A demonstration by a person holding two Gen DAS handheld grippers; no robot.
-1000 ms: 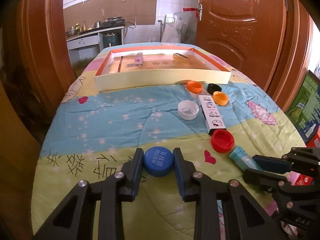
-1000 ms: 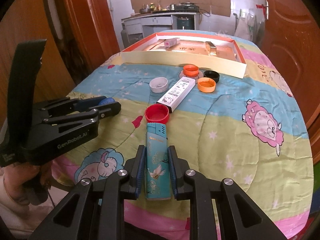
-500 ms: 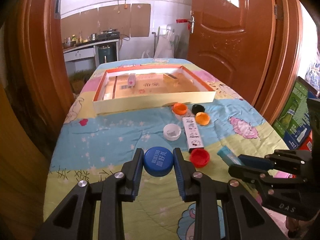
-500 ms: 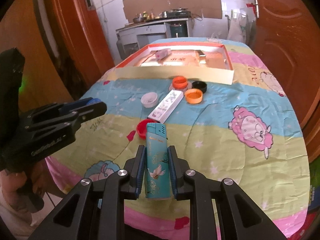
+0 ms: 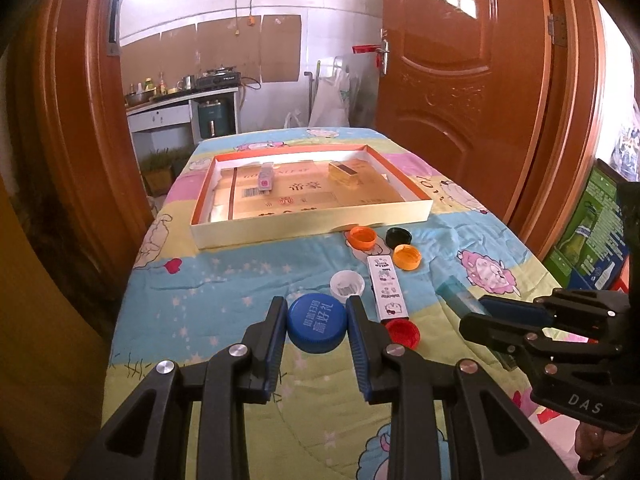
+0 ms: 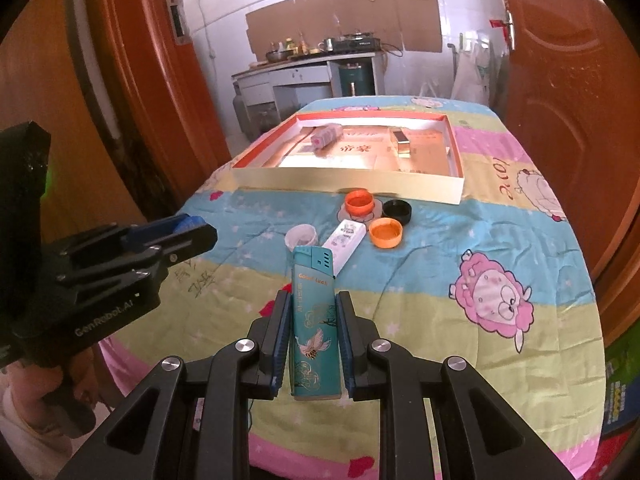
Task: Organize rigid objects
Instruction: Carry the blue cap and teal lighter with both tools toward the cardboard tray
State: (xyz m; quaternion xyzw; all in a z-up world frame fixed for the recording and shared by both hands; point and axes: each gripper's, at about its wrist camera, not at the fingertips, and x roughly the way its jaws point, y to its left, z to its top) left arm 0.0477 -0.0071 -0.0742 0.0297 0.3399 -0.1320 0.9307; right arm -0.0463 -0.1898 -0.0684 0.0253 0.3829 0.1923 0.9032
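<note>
My left gripper (image 5: 316,312) is shut on a blue bottle cap (image 5: 316,322) and holds it above the near end of the bed. My right gripper (image 6: 312,304) is shut on a teal lighter (image 6: 314,320), also lifted; the lighter also shows in the left wrist view (image 5: 456,294). The shallow box tray (image 5: 312,228) with an orange rim lies farther back and holds a pink-ended small box (image 5: 266,176) and a gold box (image 5: 344,172). On the quilt lie two orange caps (image 5: 362,237) (image 5: 407,257), a black cap (image 5: 399,236), a white cap (image 5: 347,284), a red cap (image 5: 404,334) and a white carton (image 5: 387,290).
The bed has a cartoon quilt (image 6: 460,248). Wooden door frames stand close on the left (image 5: 80,160) and right (image 5: 460,80). A kitchen counter (image 5: 180,108) is behind the bed. Green boxes (image 5: 592,236) stand at the right.
Both grippers have risen and pulled back with their objects, so the bed and tray look farther away. The lighter has left the quilt beside the red cap.
</note>
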